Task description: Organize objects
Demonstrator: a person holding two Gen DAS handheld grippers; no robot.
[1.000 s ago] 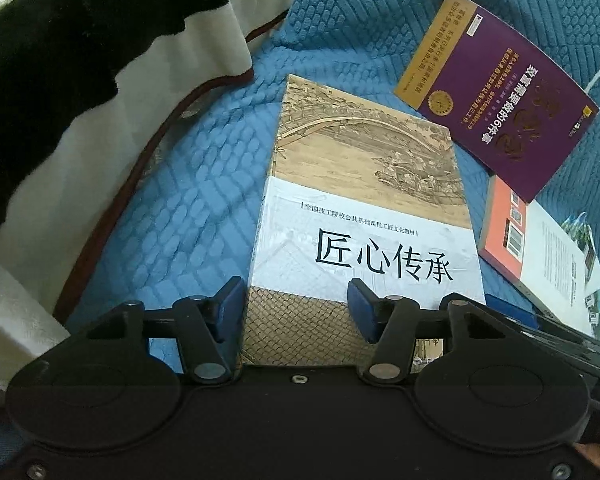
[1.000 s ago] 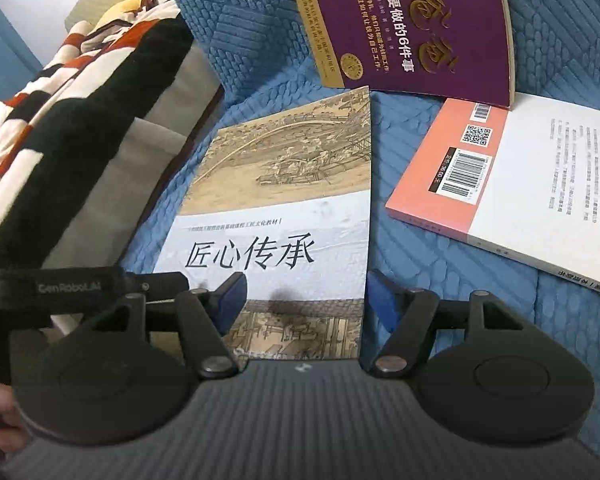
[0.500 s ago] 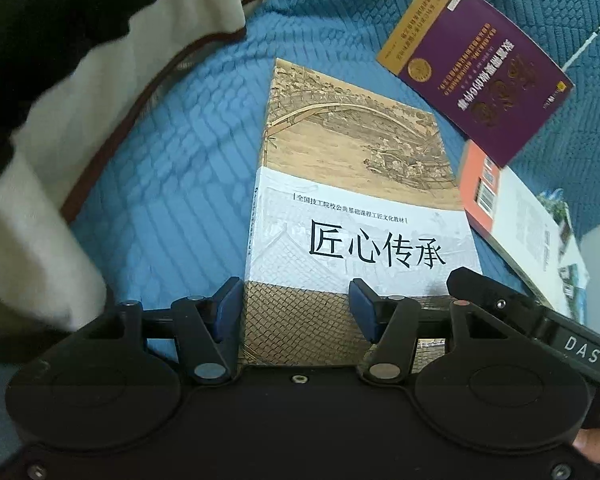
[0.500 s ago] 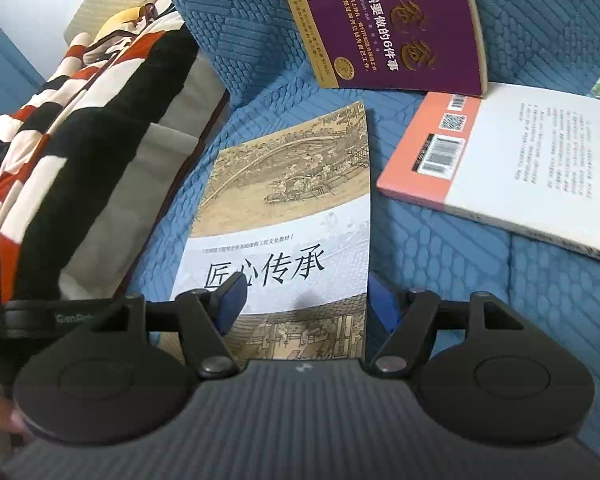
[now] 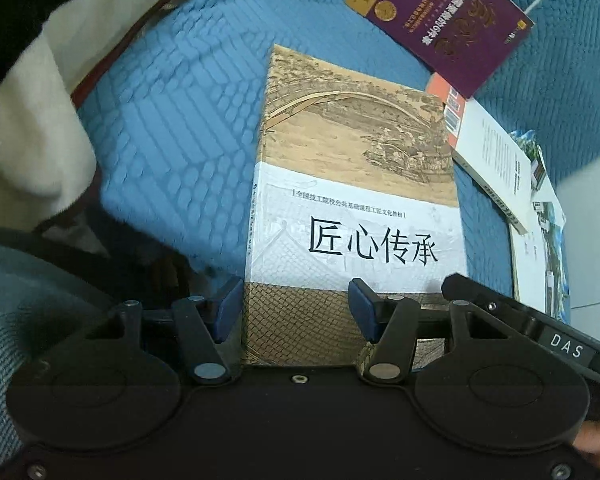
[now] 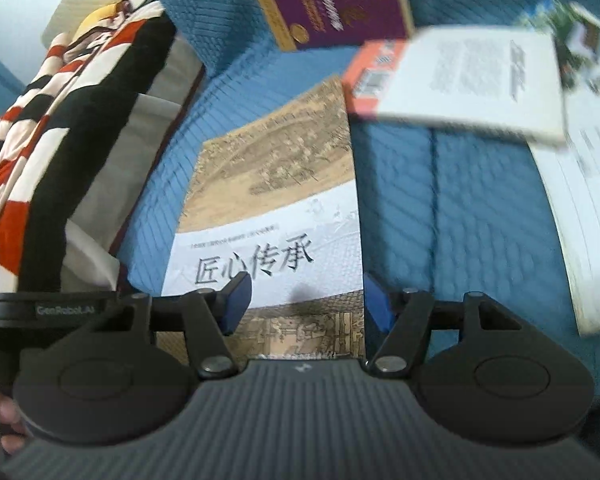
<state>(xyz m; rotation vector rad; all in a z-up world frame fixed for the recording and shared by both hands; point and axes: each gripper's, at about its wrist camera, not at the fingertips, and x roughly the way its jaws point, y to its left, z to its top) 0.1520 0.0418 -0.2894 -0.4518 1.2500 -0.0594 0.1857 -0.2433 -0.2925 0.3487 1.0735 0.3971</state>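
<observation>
Two grippers meet one book at its near short edge. At far left a striped blanket [image 6: 60, 100] borders the blue quilt [image 5: 172, 120] on which everything lies. Next comes the left gripper [image 5: 296, 304], its fingers apart and clamped on nothing: the left finger [image 5: 228, 308] stands just outside the spine edge of the tan book [image 5: 356, 184], the other over the cover, so the gap straddles the near left corner. The tan book lies flat, cover up, its long axis running straight away from both grippers. The right gripper [image 6: 306, 298] mirrors the first, fingers likewise apart, one over the cover and one just beside the right edge, straddling the near right corner. Whether any pad touches the book cannot be told from either view. Neither hand is nearer; each takes one corner of the same short edge. To the right, the far right corner of the tan book is at, or just under, an orange-backed book [image 5: 488, 148]; a purple book [image 5: 440, 12] lies beyond both, and a leaflet [image 5: 544, 216] lies furthest right, partly under the orange-backed one. Since the other volumes all lie to the right and beyond, the coming move probably carries the tan book that way, and it turns on keeping the long axis square to the grippers so neither corner slips out.
</observation>
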